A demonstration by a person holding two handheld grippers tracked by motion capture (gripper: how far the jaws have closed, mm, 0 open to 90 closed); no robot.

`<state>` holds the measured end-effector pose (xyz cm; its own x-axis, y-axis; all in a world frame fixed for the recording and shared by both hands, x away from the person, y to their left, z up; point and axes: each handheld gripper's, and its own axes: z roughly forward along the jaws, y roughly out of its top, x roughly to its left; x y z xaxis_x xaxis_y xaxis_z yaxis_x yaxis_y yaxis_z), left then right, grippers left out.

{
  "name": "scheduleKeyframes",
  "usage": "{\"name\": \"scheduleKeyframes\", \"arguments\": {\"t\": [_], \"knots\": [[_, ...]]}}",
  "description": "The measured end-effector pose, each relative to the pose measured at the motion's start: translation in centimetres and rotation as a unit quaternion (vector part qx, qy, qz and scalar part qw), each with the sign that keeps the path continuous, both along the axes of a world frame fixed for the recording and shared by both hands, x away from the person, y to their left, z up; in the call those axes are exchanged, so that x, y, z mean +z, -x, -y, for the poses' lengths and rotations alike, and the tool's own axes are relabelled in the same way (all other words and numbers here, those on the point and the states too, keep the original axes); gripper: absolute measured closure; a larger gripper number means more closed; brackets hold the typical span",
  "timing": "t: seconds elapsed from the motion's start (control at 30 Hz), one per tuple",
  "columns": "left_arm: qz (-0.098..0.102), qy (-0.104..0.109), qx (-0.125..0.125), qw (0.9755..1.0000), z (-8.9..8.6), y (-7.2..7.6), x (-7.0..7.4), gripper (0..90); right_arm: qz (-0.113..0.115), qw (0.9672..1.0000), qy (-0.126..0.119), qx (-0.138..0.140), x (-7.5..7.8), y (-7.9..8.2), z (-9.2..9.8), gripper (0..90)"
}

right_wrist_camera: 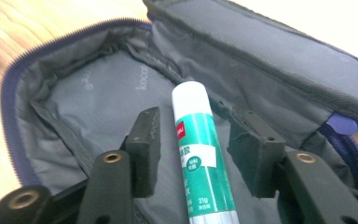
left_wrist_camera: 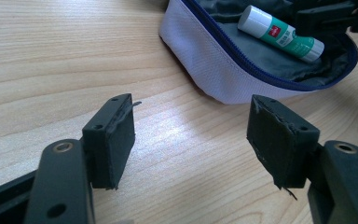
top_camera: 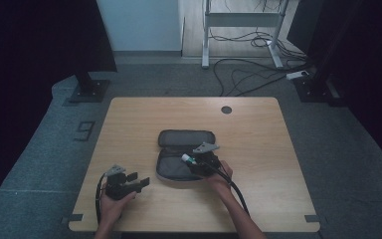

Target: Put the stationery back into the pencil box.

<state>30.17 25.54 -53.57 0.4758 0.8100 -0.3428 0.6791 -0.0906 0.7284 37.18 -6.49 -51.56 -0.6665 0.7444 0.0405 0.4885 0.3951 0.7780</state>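
Note:
An open grey pencil case point(top_camera: 186, 138) with a blue zipper lies at the table's middle, its lid folded back. Inside it lies a white and green glue stick point(right_wrist_camera: 198, 149), also seen as glue stick point(left_wrist_camera: 282, 33). My right gripper point(right_wrist_camera: 196, 135) hangs over the case's lower half, jaws open on either side of the stick with a gap on both sides. My left gripper point(left_wrist_camera: 191, 140) rests low over the bare wood to the left of the case point(left_wrist_camera: 205, 70), open, with nothing between its pads. From above, the left gripper point(top_camera: 142, 180) is near the front left and the right gripper point(top_camera: 199, 164) over the case.
The wooden table point(top_camera: 258, 149) has a round cable hole point(top_camera: 226, 109) at the back. Beyond it, cables point(top_camera: 248, 74) lie on the grey floor by a white desk frame point(top_camera: 206, 35). Dark stands flank both sides.

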Motion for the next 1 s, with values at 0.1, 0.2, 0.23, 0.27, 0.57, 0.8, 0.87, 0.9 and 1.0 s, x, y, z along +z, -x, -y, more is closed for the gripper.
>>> {"name": "scheduleKeyframes", "arguments": {"t": [0.1, 0.2, 0.23, 0.27, 0.57, 0.8, 0.87, 0.9, 1.0], "knots": [[0.0, -0.001, 0.0, 1.0, 0.0, 0.0, 0.0, 32.4, 0.014, 0.9996, -0.024, -0.007, 0.4, 0.5, 0.6, 48.7], [0.0, -0.001, 0.001, 1.0, 0.0, 0.0, 0.0, 32.4, 0.02, 0.9992, -0.033, -0.007, 0.5, 0.9, 1.0, 46.9], [0.0, -0.001, 0.001, 1.0, 0.0, 0.0, 0.0, 32.4, 0.024, 0.999, -0.037, -0.009, 0.6, 1.0, 1.2, 46.4], [0.0, -0.001, 0.001, 1.0, 0.0, 0.0, 0.0, 32.4, 0.024, 0.999, -0.037, -0.009, 0.6, 1.0, 1.2, 46.4], [0.001, -0.004, 0.0, 1.0, 0.0, 0.1, 0.0, 32.5, 0.041, 0.9968, -0.067, -0.013, 1.0, 3.0, 3.7, 45.0], [-0.001, -0.004, 0.005, 1.0, -0.3, 0.1, -0.1, 32.5, 0.058, 0.9962, -0.062, -0.023, 0.9, 4.8, 5.7, 44.3], [-0.001, -0.004, 0.005, 1.0, -0.3, 0.1, -0.1, 32.5, 0.061, 0.9956, -0.066, -0.028, 0.8, 5.3, 6.5, 44.2], [-0.001, -0.005, 0.005, 1.0, -0.3, 0.1, -0.2, 32.5, 0.062, 0.9951, -0.07, -0.031, 0.8, 5.5, 6.9, 44.1], [-0.001, -0.005, 0.005, 1.0, -0.3, 0.1, -0.2, 32.6, 0.064, 0.9941, -0.076, -0.044, 0.5, 6.2, 8.2, 43.6]]}}
